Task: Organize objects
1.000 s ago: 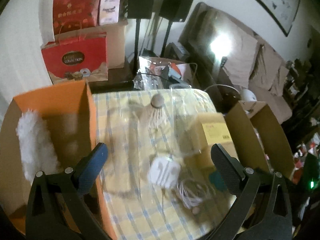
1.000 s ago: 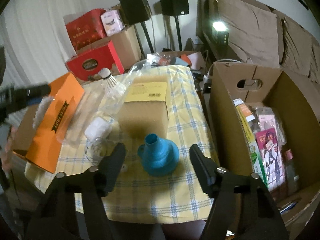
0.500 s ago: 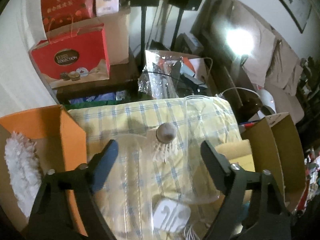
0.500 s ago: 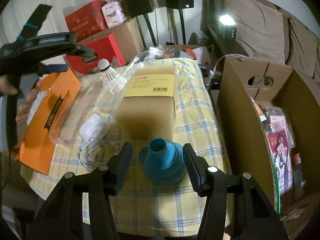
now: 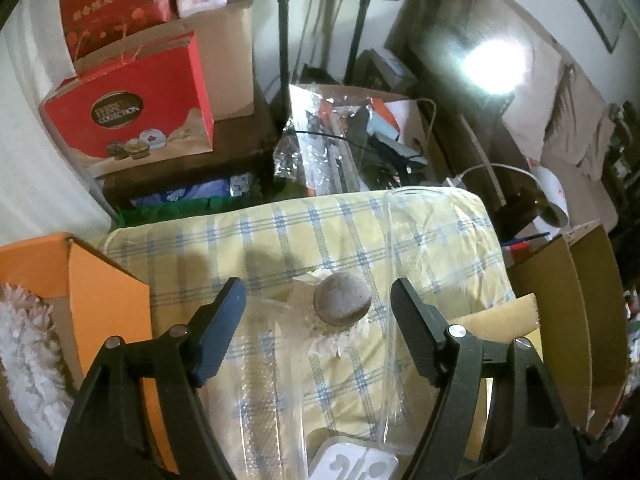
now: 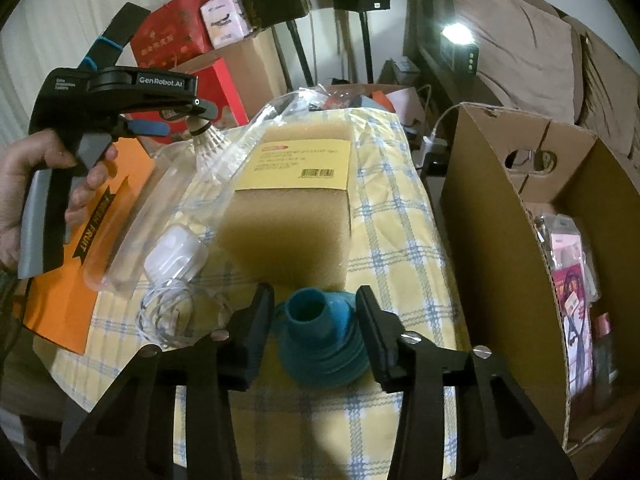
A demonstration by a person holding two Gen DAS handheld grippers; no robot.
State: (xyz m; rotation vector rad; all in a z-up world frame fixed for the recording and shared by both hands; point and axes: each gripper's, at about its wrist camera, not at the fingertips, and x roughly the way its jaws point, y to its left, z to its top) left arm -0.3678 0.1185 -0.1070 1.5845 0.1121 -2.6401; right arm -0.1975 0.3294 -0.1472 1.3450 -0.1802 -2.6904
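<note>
A white shuttlecock (image 5: pixel 341 308) stands cork-up on the yellow checked tablecloth (image 5: pixel 280 232), partly on clear plastic. My left gripper (image 5: pixel 318 312) straddles the shuttlecock from above; its jaws are closing and the pads stand clear of the cork. In the right wrist view a hand holds that left gripper (image 6: pixel 188 120) over the shuttlecock (image 6: pixel 210 148). A blue collapsible funnel (image 6: pixel 320 332) sits spout-up near the table's front edge. My right gripper (image 6: pixel 314 316) has the funnel between its closing jaws, the pads close beside it.
A tan sponge block (image 6: pixel 288 208) with a yellow label lies mid-table. A white earphone case (image 6: pixel 172 252) and its cable (image 6: pixel 164 312) lie beside clear packaging (image 6: pixel 132 232). An orange box (image 5: pixel 108 288) holds a white duster (image 5: pixel 24 352). An open cardboard box (image 6: pixel 500 240) stands right.
My left gripper moved forward over the table from the earphone case to the shuttlecock, and its jaws narrowed. My right gripper's jaws narrowed around the blue funnel.
</note>
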